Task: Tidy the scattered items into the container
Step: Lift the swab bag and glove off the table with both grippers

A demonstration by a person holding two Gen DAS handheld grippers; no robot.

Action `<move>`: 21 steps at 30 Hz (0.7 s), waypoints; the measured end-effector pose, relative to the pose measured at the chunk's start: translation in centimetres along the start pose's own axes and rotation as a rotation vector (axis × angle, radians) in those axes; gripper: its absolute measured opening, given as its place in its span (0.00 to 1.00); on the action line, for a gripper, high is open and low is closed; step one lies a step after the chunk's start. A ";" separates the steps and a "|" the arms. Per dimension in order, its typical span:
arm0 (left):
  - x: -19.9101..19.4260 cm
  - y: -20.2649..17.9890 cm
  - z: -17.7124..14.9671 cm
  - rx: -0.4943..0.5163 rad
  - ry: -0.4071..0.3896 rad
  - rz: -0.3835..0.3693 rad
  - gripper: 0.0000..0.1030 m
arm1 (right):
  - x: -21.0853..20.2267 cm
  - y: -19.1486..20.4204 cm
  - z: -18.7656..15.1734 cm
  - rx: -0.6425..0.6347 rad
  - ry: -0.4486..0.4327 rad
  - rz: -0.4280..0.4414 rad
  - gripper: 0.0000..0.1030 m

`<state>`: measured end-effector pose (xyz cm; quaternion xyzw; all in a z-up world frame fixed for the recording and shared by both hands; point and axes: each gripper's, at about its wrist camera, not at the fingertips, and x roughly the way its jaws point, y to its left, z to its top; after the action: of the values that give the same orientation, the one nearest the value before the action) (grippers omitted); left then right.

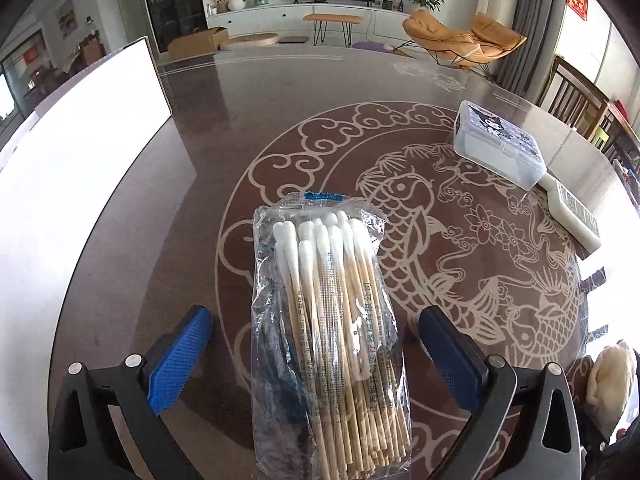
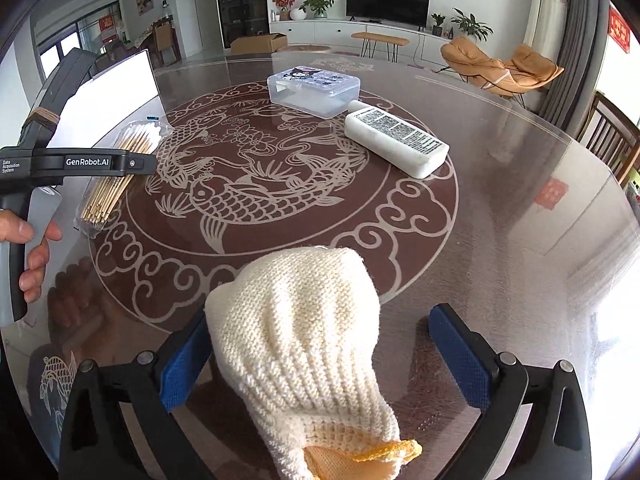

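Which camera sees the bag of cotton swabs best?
The left wrist view: the bag of cotton swabs fills the middle, lying between the open left gripper's fingers. The right wrist view shows it small at the far left, partly hidden by the other gripper.

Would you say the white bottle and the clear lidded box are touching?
Cannot tell. In the right wrist view the white bottle reaches the clear lidded box, but neither view shows contact or a gap plainly.

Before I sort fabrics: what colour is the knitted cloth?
Cream knitted cloth with a yellow edge, clearest in the right wrist view.
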<state>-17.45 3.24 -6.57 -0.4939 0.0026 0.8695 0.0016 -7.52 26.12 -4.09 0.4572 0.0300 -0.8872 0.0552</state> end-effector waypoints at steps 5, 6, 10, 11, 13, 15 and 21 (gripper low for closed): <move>-0.2 0.0 -0.5 0.001 -0.039 -0.001 1.00 | 0.0 0.0 -0.1 0.000 0.000 0.001 1.00; -0.3 0.0 -0.6 0.000 -0.045 0.000 1.00 | 0.0 0.0 -0.1 0.000 0.000 0.001 1.00; -0.3 -0.1 -0.6 -0.009 -0.048 0.005 1.00 | 0.0 0.0 -0.1 -0.001 0.000 0.001 1.00; -0.2 -0.1 -0.5 -0.012 -0.048 0.007 1.00 | 0.0 0.0 -0.1 -0.001 0.000 0.001 1.00; -0.2 -0.1 -0.5 -0.017 -0.049 0.010 1.00 | 0.0 0.0 -0.1 -0.001 0.000 0.000 1.00; -0.2 -0.1 -0.4 -0.023 -0.050 0.014 1.00 | 0.0 0.0 -0.1 -0.001 0.000 0.001 1.00; 0.1 -0.2 -0.1 -0.059 -0.050 0.038 1.00 | 0.1 0.0 -0.1 -0.001 0.000 0.001 1.00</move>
<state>-17.37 3.48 -6.72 -0.4718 -0.0140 0.8811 -0.0294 -7.49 26.10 -4.18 0.4573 0.0300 -0.8871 0.0558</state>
